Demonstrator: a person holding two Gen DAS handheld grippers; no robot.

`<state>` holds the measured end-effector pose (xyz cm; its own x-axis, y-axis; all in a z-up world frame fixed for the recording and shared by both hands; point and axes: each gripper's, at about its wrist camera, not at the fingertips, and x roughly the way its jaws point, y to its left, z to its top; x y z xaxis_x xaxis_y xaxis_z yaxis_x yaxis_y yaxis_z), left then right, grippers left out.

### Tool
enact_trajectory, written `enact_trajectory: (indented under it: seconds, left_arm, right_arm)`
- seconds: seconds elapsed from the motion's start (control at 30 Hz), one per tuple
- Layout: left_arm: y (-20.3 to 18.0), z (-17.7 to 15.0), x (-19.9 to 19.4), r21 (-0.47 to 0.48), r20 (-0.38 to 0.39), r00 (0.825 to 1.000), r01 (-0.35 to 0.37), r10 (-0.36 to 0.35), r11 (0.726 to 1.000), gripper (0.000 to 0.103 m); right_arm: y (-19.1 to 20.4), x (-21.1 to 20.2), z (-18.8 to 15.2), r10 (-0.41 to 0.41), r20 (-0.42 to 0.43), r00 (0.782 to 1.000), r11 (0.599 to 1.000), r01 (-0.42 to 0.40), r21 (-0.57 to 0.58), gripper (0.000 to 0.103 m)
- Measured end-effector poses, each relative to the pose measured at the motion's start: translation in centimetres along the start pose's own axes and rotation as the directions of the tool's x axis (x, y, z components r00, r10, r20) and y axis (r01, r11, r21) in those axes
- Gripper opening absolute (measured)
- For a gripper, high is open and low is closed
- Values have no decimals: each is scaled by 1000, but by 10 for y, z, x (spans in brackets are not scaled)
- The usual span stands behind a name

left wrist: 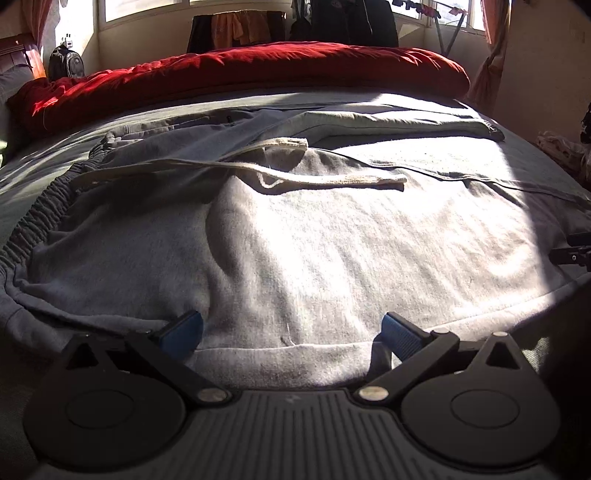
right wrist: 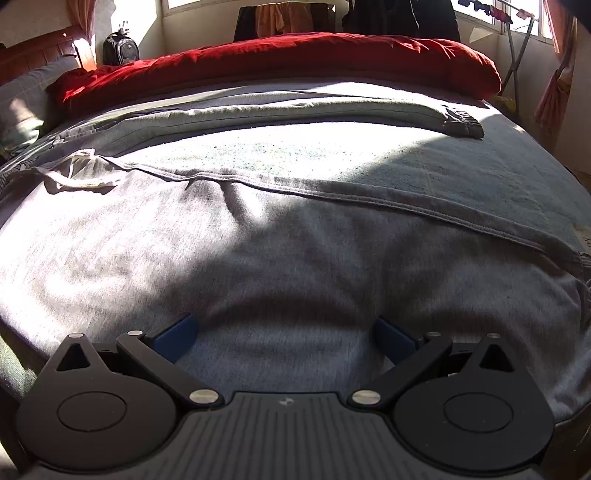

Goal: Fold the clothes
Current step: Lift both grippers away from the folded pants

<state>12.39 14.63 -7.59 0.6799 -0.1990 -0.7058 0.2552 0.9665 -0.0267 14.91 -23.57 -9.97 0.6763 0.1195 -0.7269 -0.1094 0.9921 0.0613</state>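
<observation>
I'm working in a home bedroom: a bed (left wrist: 44,173) with a red duvet (left wrist: 236,74) bunched along its far side, sunlit windows (left wrist: 144,9) behind, clothes on a drying rack (right wrist: 513,44), and a backpack (left wrist: 66,62).

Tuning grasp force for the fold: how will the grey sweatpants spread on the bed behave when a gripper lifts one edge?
The grey sweatpants will probably be floppy: they lie draped flat with soft wrinkles. Likely fairly heavy for cloth, since the fabric looks thick and fleecy. The loose drawstring may dangle or trail. Both the left gripper and right gripper have fingers open.
</observation>
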Motion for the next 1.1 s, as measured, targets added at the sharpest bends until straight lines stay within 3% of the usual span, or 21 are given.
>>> enact_trajectory:
  seconds: [0.17, 0.37, 0.7, 0.9, 1.1]
  left_arm:
    - [4, -9, -9, -8, 24, 999, 25, -25, 1000, 102]
    - [-3, 4, -20, -45, 34, 999, 29, -28, 999, 102]
    - [-64, 49, -11, 103, 46, 989, 135, -140, 985, 102]
    - [-91, 86, 18, 120, 21, 972, 229, -233, 966, 102]
    - [-111, 129, 85, 100, -60, 959, 280, -276, 955, 102]
  right_arm:
    - [1, 1, -1, 0, 7, 1000, 1000, 0, -11, 103]
    - [1, -10, -3, 8, 35, 999, 999, -7, -32, 103]
    - [3, -27, 29, 134, 121, 984, 991, -131, -36, 103]
    - [12, 5, 54, 226, 76, 971, 973, -220, -73, 103]
    - [23, 46, 78, 292, -16, 956, 939, -290, -184, 103]
